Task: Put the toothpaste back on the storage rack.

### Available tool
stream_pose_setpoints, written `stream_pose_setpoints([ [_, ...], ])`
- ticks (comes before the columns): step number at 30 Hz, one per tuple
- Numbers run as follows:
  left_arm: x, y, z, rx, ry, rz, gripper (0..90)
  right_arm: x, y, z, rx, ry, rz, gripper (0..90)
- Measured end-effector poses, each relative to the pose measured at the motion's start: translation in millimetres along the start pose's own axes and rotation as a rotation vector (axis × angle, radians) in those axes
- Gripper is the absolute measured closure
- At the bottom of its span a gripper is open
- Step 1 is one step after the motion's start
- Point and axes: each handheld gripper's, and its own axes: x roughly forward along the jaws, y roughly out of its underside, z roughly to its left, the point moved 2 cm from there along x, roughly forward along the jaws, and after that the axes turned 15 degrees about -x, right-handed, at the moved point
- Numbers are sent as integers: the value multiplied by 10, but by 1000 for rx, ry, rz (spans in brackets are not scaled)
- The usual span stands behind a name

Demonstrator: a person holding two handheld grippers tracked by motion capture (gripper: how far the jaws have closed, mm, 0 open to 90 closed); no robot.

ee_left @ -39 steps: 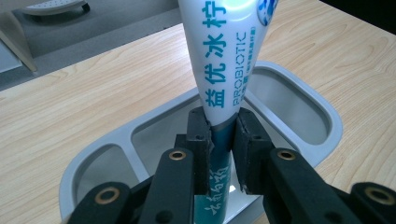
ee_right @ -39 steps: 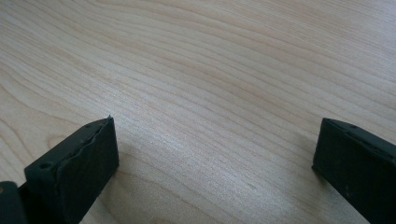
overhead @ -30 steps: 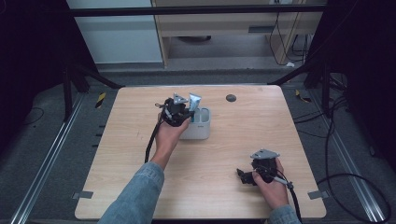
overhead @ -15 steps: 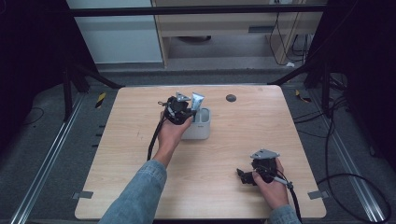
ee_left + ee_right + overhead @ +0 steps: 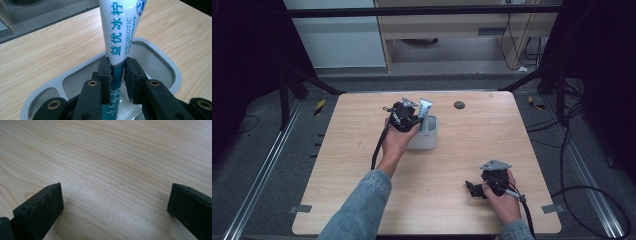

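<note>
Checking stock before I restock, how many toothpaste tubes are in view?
1. The toothpaste tube stands upright in the grey holder at the table's middle, clamped by the left hand-held gripper. More may be hidden inside.

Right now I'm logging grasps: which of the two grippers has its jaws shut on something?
The left gripper: its jaws clamp the white-and-teal toothpaste tube over the grey tub. The right gripper gapes.

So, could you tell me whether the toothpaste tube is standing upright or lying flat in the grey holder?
Upright. The toothpaste tube stands nearly vertical with its lower end inside the grey holder, clamped between the left gripper jaws.
</note>
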Motion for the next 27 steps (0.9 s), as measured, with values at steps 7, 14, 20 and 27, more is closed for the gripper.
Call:
stream_pose_setpoints([
  [7,-70,-14,-15,5,-6,-29,671,-1,0,1,1,0,1,4],
  [14,-203,15,-8,28,-32,-40,609,0,0,0,0,1,1,4],
  [20,-309,74,-25,33,-38,-52,563,0,0,1,1,1,1,4],
  [27,-425,131,-68,40,-24,-58,511,-2,0,8,10,7,0,4],
])
